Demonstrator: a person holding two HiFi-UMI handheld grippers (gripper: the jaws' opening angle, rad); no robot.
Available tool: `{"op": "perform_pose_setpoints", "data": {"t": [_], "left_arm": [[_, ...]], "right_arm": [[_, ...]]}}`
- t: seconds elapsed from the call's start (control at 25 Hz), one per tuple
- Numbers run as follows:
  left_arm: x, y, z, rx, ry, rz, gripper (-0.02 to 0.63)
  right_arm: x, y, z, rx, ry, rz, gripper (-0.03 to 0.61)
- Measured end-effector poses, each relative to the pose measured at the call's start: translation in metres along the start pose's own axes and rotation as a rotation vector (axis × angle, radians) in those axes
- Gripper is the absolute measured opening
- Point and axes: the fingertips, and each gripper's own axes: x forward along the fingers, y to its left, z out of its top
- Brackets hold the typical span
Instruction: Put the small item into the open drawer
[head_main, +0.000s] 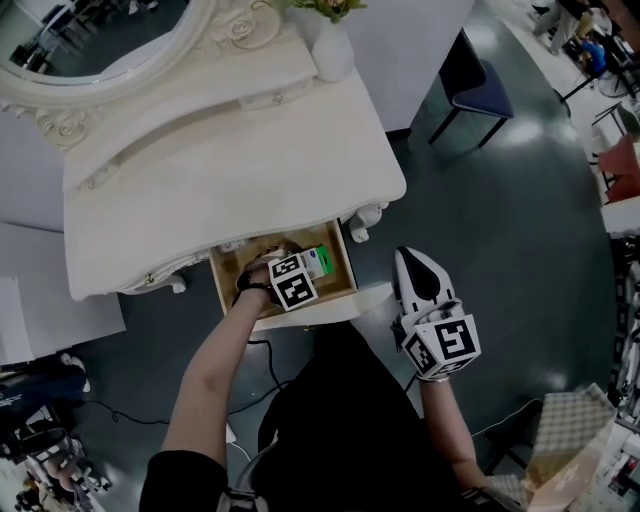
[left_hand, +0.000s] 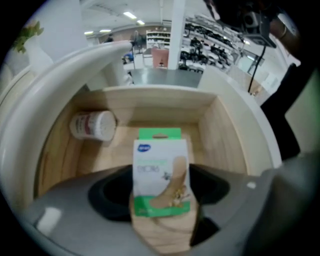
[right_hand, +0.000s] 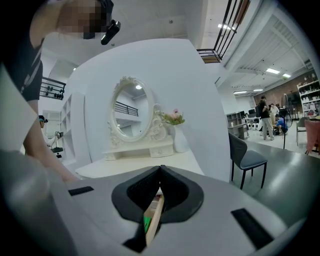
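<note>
box (left_hand: 160, 175) in drawer (left_hand: 225, 135) | jar (left_hand: 92, 125) behind it, left, perhaps lying | vase (head_main: 333, 50) on table (head_main: 230, 170)

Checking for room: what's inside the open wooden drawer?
A white jar on its side at back left, and a white-and-green plaster box between the left gripper's fingers. The wooden drawer floor under the gripper is covered.

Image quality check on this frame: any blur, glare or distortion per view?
Head view: dim, soft glare patches on the dark glossy floor. Left gripper view: heavy fisheye, black corners, white-and-green plaster box readable but its print soft. Right gripper view: fisheye bends the white wall; oval white-framed mirror fairly sharp, near jaws blurred.
</note>
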Motion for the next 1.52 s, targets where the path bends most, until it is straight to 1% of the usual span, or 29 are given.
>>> {"op": "perform_pose_setpoints", "data": {"t": [0.24,0.4,0.48,0.6,0.64,0.72,0.8,0.96,1.08,1.2,1.32,1.52], "left_arm": [[0.008,0.001,0.001,0.009,0.022,-0.015,0.351],[0.009,0.002,0.001,0.000,0.020,-0.028,0.353],[0.009,0.004,0.001,-0.025,0.012,-0.017,0.354],[0.004,0.009,0.003,-0.091,-0.020,-0.002,0.361],[-0.001,0.010,0.005,-0.113,-0.040,-0.002,0.373],[-0.014,0.013,0.012,-0.150,-0.090,0.008,0.374],[-0.033,0.017,0.020,-0.180,-0.150,0.044,0.368],[-0.082,0.024,0.036,-0.252,-0.303,0.127,0.331],[-0.117,0.027,0.042,-0.290,-0.395,0.198,0.303],[-0.148,0.029,0.045,-0.329,-0.475,0.270,0.262],[-0.177,0.028,0.046,-0.367,-0.549,0.335,0.241],[-0.219,0.019,0.040,-0.428,-0.646,0.461,0.167]], "right_arm": [[0.000,0.002,0.001,0.002,-0.001,-0.001,-0.003],[-0.001,0.001,0.000,0.000,-0.002,-0.002,-0.003],[0.000,0.001,0.001,0.001,-0.002,-0.001,-0.003],[0.002,0.003,0.002,-0.001,-0.004,0.011,-0.003],[0.003,0.004,0.003,-0.002,-0.004,0.017,-0.003],[0.005,0.006,0.003,-0.006,-0.008,0.029,-0.003],[0.006,0.008,0.004,-0.008,-0.011,0.039,-0.003],[0.009,0.017,0.009,-0.015,-0.022,0.066,-0.003],[0.009,0.025,0.012,-0.026,-0.033,0.090,-0.003],[0.011,0.035,0.019,-0.034,-0.046,0.114,-0.003],[0.011,0.045,0.024,-0.046,-0.061,0.143,-0.003],[0.007,0.060,0.029,-0.066,-0.077,0.177,-0.003]]}}
